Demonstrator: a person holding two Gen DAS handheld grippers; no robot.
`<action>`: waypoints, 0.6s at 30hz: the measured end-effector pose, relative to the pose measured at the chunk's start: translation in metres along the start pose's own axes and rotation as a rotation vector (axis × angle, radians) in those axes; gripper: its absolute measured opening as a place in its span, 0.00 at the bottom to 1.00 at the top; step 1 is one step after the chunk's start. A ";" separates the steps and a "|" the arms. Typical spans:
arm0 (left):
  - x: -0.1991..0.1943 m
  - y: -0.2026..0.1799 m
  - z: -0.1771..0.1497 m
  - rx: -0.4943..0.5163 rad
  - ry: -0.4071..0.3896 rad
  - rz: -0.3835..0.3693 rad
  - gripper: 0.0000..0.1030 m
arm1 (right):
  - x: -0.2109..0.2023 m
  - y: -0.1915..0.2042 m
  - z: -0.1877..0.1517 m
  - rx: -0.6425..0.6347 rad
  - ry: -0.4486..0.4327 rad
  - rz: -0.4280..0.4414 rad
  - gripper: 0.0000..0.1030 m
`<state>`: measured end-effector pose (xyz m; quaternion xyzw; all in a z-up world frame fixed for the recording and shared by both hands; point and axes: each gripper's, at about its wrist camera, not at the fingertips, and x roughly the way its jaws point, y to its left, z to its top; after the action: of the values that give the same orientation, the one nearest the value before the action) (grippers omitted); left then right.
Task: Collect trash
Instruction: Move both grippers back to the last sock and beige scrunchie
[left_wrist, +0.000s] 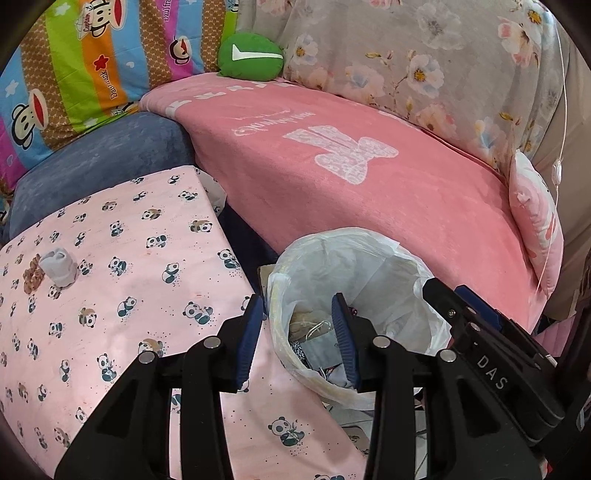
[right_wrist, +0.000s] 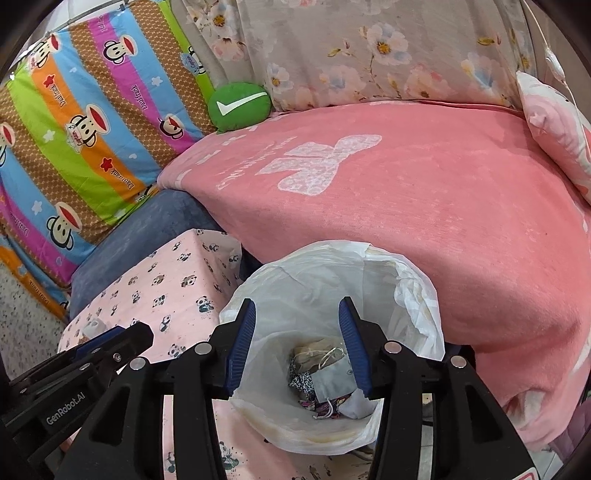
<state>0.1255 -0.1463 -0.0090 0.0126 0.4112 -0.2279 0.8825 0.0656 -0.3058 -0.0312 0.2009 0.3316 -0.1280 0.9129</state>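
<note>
From the left wrist we look steeply down, close over the panda-print cloth (left_wrist: 122, 280). From the right wrist we look down into the lined bin (right_wrist: 402, 280). Both views share bin (left_wrist: 369, 243), pink blanket (left_wrist: 369, 177) and green cushion (left_wrist: 251, 55) at upper centre.

Bin liner (right_wrist: 406, 291): white
Table cloth (left_wrist: 129, 295): pale pink, panda print
Blanket (right_wrist: 424, 206): pink, white lettering
Round cushion (right_wrist: 239, 106): green, white tick
My hand-held gripper pads (right_wrist: 242, 343): blue

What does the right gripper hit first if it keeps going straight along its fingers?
Probably the trash bin: the right gripper is open and empty, aimed down into the bag-lined opening. It would likely meet the scraps at the bottom, though depth is hard to judge.
</note>
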 end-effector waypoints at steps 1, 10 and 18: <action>-0.001 0.002 0.000 -0.004 -0.001 0.000 0.36 | 0.000 0.002 0.000 -0.003 0.000 0.002 0.45; -0.010 0.032 0.000 -0.060 -0.010 0.013 0.36 | -0.002 0.022 0.000 -0.035 0.003 0.010 0.45; -0.017 0.071 -0.005 -0.124 -0.010 0.045 0.36 | -0.001 0.051 -0.003 -0.079 0.011 0.032 0.45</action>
<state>0.1411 -0.0750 -0.0114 -0.0340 0.4196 -0.1821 0.8886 0.0820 -0.2585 -0.0185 0.1705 0.3381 -0.0993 0.9202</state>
